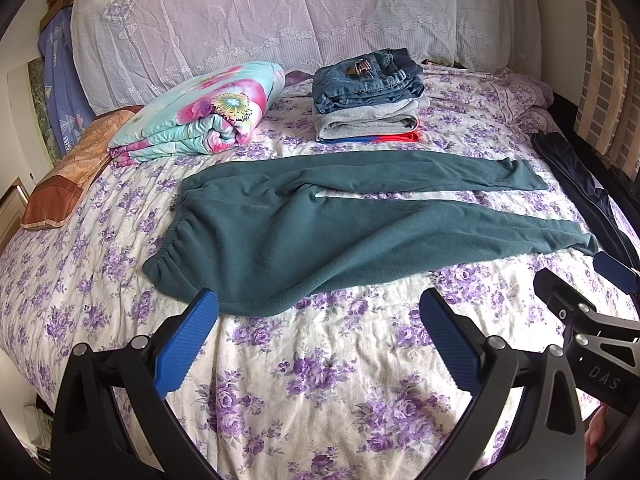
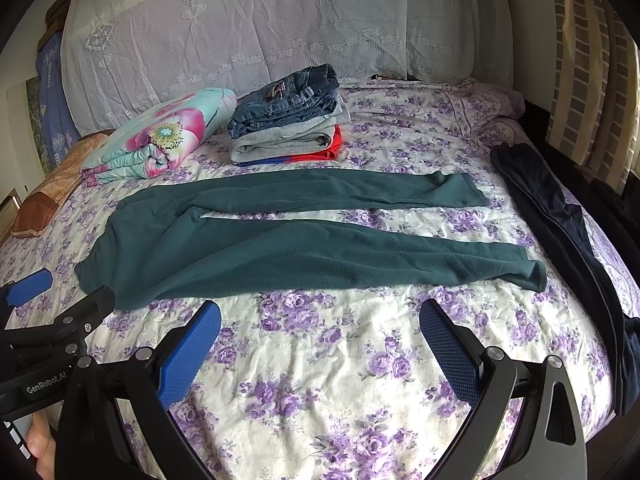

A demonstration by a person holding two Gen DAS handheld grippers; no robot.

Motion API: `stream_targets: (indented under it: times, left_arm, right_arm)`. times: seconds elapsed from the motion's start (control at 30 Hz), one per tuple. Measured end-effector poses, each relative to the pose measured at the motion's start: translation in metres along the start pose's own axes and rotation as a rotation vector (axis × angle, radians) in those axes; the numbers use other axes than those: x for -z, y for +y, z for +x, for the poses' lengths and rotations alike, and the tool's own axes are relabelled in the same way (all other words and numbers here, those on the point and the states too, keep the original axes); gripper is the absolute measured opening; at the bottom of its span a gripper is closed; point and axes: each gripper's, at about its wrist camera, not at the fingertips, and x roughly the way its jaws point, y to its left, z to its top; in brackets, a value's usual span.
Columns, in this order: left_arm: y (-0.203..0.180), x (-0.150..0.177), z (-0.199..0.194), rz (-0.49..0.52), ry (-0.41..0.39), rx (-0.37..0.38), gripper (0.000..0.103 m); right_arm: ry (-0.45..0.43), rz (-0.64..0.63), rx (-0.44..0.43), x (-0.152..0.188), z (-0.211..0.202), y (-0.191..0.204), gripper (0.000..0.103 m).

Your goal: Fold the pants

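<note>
— So, where do the dark green fleece pants [image 1: 320,220] lie?

— Flat on the bed with the purple-flowered cover [image 1: 320,360], legs spread apart in a narrow V. The long axis runs side to side across both views: elastic waistband [image 1: 168,248] to the left, cuffs to the right. The whole garment is ahead of both grippers, not yet folded.

— And the grippers?

— The left gripper [image 1: 320,340] has its blue pads spread wide, holding nothing. Its left pad sits just at the near hip edge of the pants; I cannot tell whether it touches. The right gripper [image 2: 320,348] is likewise spread and empty, with bare cover between it and the near leg [image 2: 400,260].

— Which is nearer to what?

— The left one is nearer the waistband, the right one nearer the cuff of the near leg [image 2: 532,272]. My guess is that the first fold lays the near leg over the far leg [image 2: 340,192], so each gripper would take its own end of the near edge.

— Any containers?

— None. Behind the pants there is a stack of folded clothes with jeans on top [image 1: 368,96], a folded floral quilt [image 1: 200,112] to its left, and a dark navy garment [image 2: 568,248] along the right edge of the bed.
</note>
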Motion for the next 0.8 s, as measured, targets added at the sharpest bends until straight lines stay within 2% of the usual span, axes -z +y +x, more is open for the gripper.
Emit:
stream_targets:
  times: [0.1,0.17,0.27,0.37,0.47,0.6,0.7,0.73,0.77,0.8]
  left_arm:
    - [0.002,0.007,0.005,-0.002,0.012,0.013,0.098]
    - [0.006,0.015,0.013,-0.017,0.051,0.040,0.098]
    - [0.029,0.033,0.046,-0.065,0.128,0.065,0.098]
    - [0.065,0.045,0.078,-0.160,0.230,0.075,0.098]
    - [0.102,0.040,0.087,-0.291,0.269,0.083,0.098]
    - [0.145,0.038,0.119,-0.476,0.352,0.216,0.098]
    - [0.158,0.035,0.134,-0.547,0.353,0.261,0.097]
    - [0.161,0.033,0.138,-0.549,0.339,0.270,0.093]
    - [0.161,0.030,0.141,-0.547,0.325,0.279,0.066]
    - [0.165,0.025,0.149,-0.542,0.328,0.289,0.044]
  right_arm:
    - [0.005,0.004,-0.008,0.000,0.001,0.000,0.100]
    - [0.007,0.006,0.002,0.002,0.001,0.002,0.100]
    - [0.020,0.011,0.009,0.005,0.004,0.004,0.100]
    - [0.061,0.050,-0.012,0.009,0.013,0.001,0.100]
    - [0.071,0.053,-0.031,0.012,0.016,0.002,0.100]
    - [0.070,0.032,-0.047,0.011,0.019,0.003,0.100]
    - [0.069,0.035,-0.042,0.009,0.019,-0.004,0.100]
    - [0.070,0.044,-0.040,0.008,0.019,-0.007,0.100]
    - [0.071,0.056,-0.038,0.009,0.018,-0.011,0.100]
    - [0.071,0.066,-0.037,0.007,0.020,-0.016,0.100]
